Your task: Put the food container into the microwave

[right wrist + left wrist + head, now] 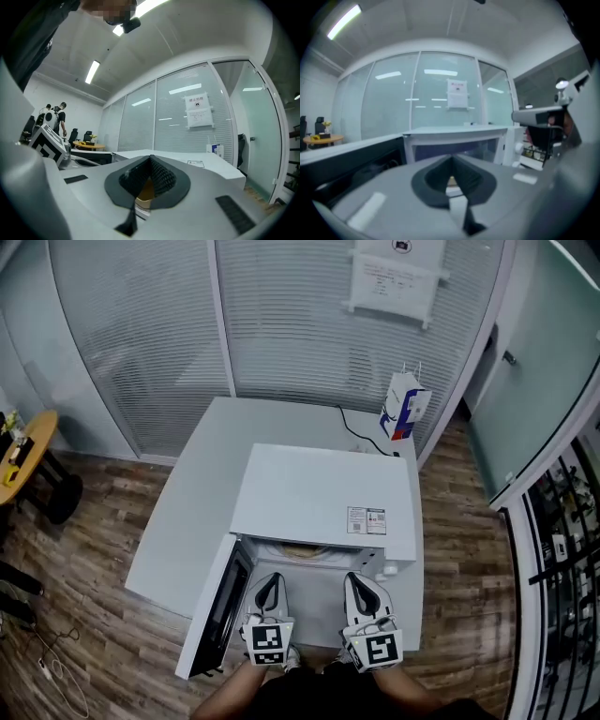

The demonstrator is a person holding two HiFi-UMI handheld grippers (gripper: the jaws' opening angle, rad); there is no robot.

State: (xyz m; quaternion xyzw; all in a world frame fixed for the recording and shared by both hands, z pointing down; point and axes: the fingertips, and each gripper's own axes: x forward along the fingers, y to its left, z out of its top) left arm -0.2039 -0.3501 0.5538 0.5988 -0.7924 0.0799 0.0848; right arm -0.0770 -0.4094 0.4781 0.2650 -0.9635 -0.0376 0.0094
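While the food container (pixel 301 550) sits inside the microwave (pixel 319 491), the left gripper (pixel 271 579) and right gripper (pixel 358 579) hover before it with fingers closed on nothing, so a hard push on the open door (pixel 216 613) may shift the microwave.
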